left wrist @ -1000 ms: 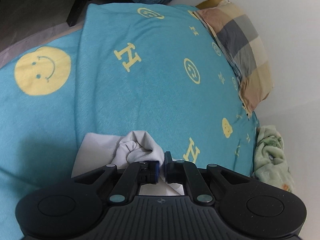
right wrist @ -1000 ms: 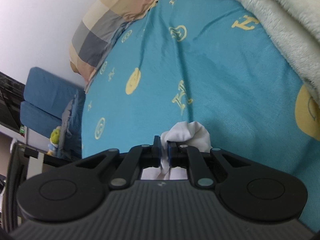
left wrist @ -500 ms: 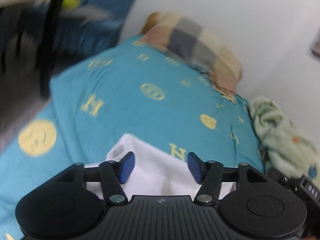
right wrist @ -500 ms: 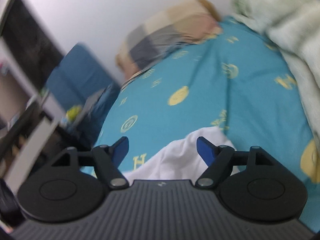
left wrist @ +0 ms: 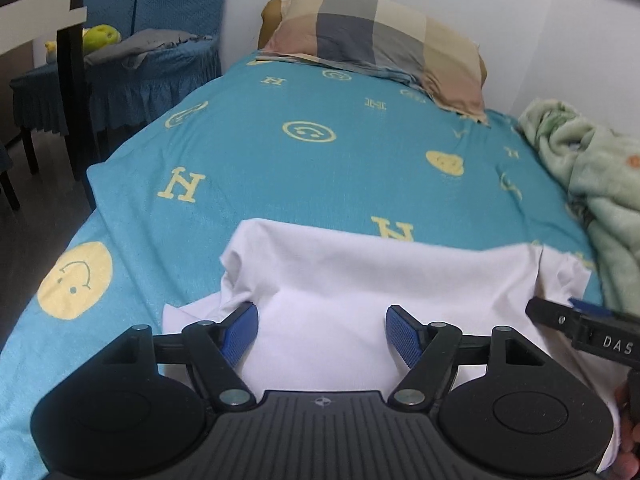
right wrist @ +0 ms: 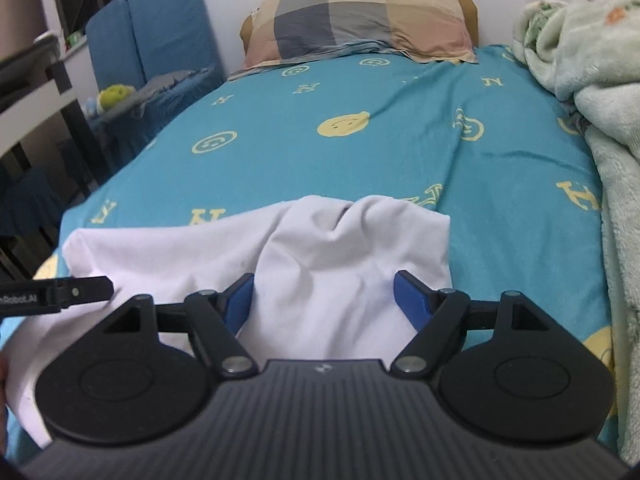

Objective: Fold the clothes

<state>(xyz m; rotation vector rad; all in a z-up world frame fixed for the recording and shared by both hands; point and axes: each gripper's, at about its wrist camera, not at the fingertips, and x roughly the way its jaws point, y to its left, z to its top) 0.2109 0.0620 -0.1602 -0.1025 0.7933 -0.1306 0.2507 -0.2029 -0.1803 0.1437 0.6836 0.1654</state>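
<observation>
- While both grippers hang over the bed's near edge, the white garment [left wrist: 360, 280] lies flat on the blue sheet [left wrist: 320, 160] just beyond them, its long axis running side to side.
- Left gripper [left wrist: 322, 334]: jaws just opened wide, holding nothing, cloth under the gap.
- Right gripper [right wrist: 324, 300]: likewise open and empty, jaws just parted.
- Left view shows a smooth far fold; right view shows a puckered ridge there.

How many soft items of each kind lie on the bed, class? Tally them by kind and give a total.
White garment: 1
Checked pillow: 1
Pale green fleece blanket: 1
Total: 3
</observation>
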